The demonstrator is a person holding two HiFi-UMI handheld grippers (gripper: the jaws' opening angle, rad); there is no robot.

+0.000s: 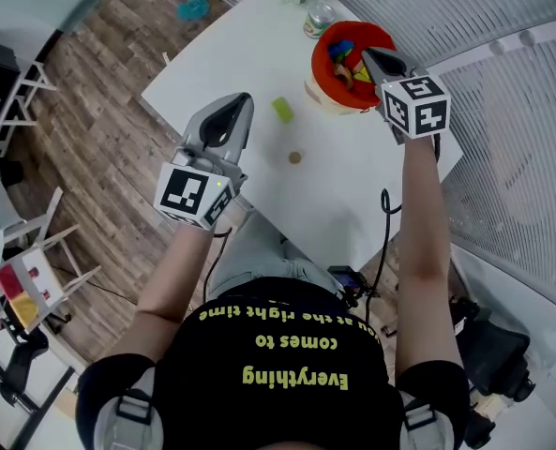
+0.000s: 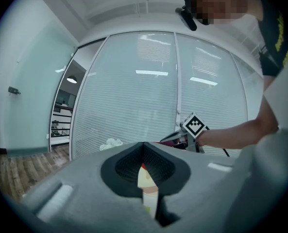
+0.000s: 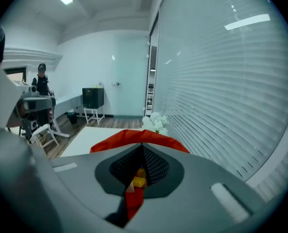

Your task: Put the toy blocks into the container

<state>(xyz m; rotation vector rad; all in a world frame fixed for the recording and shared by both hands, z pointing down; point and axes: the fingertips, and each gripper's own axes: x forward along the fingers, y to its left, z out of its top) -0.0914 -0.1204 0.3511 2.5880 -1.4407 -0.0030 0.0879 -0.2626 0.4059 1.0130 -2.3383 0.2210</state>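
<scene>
Green block (image 1: 283, 109) sits left of container (image 1: 317, 59), between it and left gripper (image 1: 244, 100), so that's the nearer one, jaws pressed together. Right gripper (image 1: 368, 56) over container, jaws together too, nothing pinched.

The left grey two-jaw gripper (image 1: 243, 101) is held level over the near side, on a bent left forearm (image 1: 176, 265), and its jaws are closed together at the tips. The right grey two-jaw gripper (image 1: 368, 54) is carried farther out on a stretched right forearm (image 1: 420, 218). It is tilted downward, with its jaws also closed together.
</scene>
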